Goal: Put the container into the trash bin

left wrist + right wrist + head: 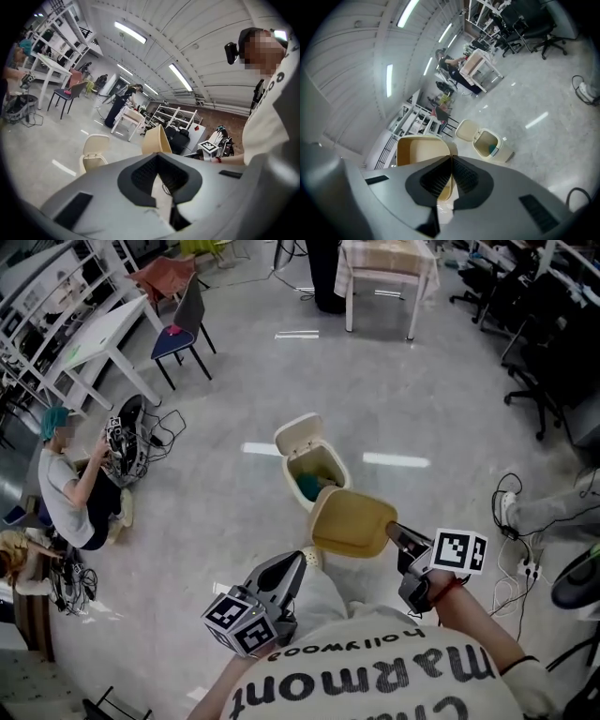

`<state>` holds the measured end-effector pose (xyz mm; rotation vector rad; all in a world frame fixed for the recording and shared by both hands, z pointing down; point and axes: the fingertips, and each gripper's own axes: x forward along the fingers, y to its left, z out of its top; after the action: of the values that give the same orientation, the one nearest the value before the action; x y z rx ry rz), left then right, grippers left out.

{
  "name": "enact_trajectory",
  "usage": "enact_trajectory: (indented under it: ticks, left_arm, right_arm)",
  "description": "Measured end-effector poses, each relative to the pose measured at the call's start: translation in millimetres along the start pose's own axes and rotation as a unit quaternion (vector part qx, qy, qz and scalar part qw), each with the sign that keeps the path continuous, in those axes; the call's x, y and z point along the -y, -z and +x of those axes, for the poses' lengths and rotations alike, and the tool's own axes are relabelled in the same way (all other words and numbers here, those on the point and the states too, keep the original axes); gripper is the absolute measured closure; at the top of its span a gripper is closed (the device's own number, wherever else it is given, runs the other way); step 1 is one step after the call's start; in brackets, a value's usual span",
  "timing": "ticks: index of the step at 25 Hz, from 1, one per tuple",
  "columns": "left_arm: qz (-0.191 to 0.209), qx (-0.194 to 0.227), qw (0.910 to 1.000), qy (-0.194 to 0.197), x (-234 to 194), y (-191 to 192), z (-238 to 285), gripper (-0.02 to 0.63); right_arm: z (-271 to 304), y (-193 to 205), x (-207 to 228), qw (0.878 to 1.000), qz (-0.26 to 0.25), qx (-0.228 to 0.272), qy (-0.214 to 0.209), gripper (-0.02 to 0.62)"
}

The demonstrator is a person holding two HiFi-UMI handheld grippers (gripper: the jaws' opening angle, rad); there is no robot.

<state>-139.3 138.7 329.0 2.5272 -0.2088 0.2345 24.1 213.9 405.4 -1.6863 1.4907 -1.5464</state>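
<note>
Below frame centre, container: the beige container (352,521) is held in the air by one edge of its wall, and is seen just below and to the right of the bin.
Right gripper: the right gripper (392,531) is clamped on the container's right side; in its own view the jaws (450,161) are pressed together on the rim, with the open inside of the container (422,152) turned toward the camera.
Trash bin: the cream trash bin (330,457) is stood on the grey floor (234,381) with its lid flipped up; something teal (307,487) is seen inside.
Left gripper: the left gripper (302,559) is held at lower left, tips brought together (157,157), nothing gripped.
Left edge: a seated person (75,484) is seen among cables.
</note>
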Motion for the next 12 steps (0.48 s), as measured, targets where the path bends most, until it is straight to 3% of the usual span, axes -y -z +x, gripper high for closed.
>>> enact_trajectory:
  ticks: [5, 12]
  left_arm:
    - [-0.009, 0.002, 0.999, 0.044, -21.2, -41.8, 35.2, 0.615]
    - [-0.022, -0.01, 0.9983, 0.053, -79.3, -90.7, 76.3, 0.614]
  right_arm:
    - [16.7, -35.4, -0.3, 0.999, 0.014, 0.025, 0.018, 0.584]
    - [62.1, -82.8, -18.5, 0.998, 0.024, 0.057, 0.023, 0.584]
